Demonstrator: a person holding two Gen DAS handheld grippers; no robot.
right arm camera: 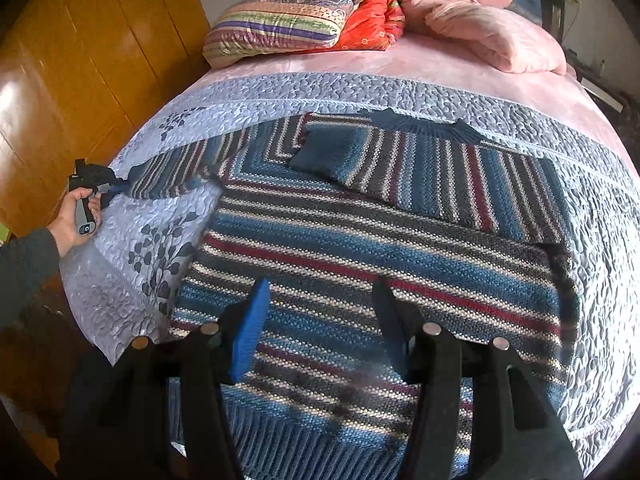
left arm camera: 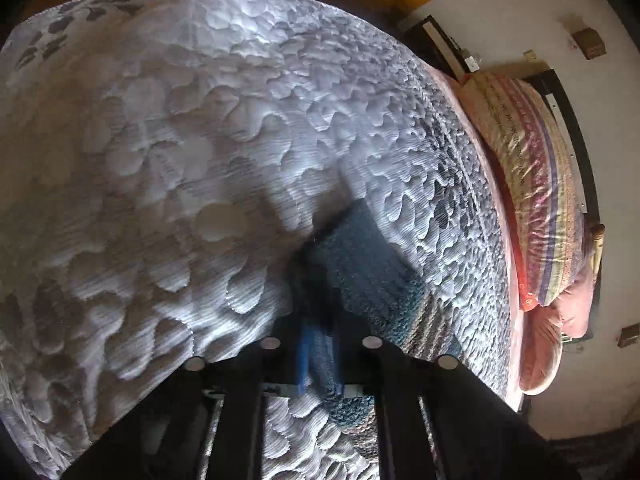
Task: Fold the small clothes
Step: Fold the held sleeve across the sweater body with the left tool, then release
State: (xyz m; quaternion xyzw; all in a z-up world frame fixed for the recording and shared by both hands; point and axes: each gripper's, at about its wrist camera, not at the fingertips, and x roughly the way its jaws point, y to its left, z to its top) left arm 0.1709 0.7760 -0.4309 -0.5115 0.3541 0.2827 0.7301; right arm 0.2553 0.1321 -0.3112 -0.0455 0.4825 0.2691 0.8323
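Note:
A knitted sweater (right arm camera: 340,240) with blue, grey, white and red stripes lies flat on the grey quilted bedspread (right arm camera: 400,88). Its right sleeve (right arm camera: 440,176) is folded across the chest. The left sleeve (right arm camera: 172,176) stretches out to the left, and my left gripper (right arm camera: 106,186), held by a hand (right arm camera: 74,216), is shut on its blue cuff. In the left wrist view the cuff (left arm camera: 352,264) runs out from between the shut fingers of the left gripper (left arm camera: 320,344). My right gripper (right arm camera: 320,292) hovers open above the sweater's lower body with nothing between its fingers.
A striped pillow (right arm camera: 280,24), an orange cloth (right arm camera: 368,20) and a folded pink blanket (right arm camera: 492,36) lie at the head of the bed. A wooden wardrobe (right arm camera: 80,60) stands along the left side. The bedspread (left arm camera: 180,140) spreads bare beyond the left gripper.

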